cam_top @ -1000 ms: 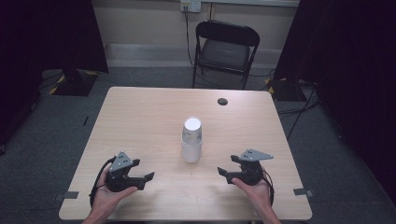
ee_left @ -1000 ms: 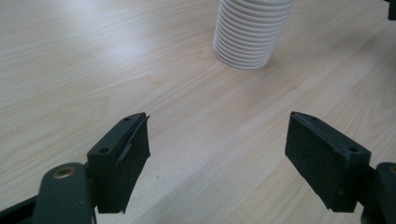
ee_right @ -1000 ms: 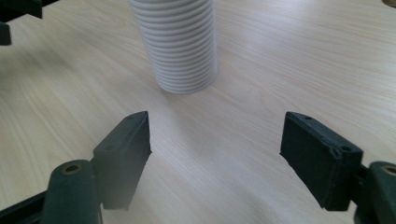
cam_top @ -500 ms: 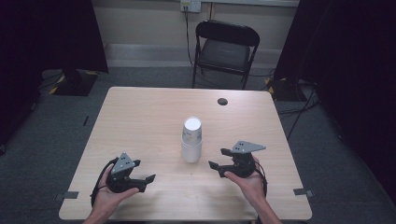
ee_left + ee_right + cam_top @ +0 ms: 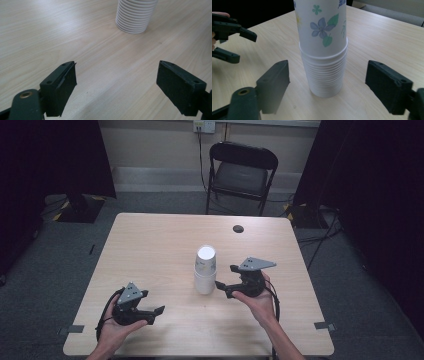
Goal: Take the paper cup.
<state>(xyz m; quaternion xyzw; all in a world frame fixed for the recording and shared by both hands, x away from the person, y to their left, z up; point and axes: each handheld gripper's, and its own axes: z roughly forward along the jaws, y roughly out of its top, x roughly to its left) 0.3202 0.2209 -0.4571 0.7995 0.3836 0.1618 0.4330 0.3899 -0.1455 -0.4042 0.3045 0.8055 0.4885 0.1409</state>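
Observation:
A stack of white paper cups stands upside down mid-table; its top cup bears a flower print. My right gripper hovers just right of the stack, open. Its jaws have just been opening, and the stack stands a little ahead of their gap, untouched. My left gripper rests near the front left of the table, open with nothing between its jaws, which have widened slightly. From it the ribbed base of the stack lies farther off. The left gripper also appears at the left of the right gripper view.
The light wooden table has a small dark round spot near its far right edge. A black folding chair stands behind the table. Dark curtains hang at both sides.
My right gripper has moved left and up, closing in on the cup stack, and its jaws stand wider. The left hand has kept still.

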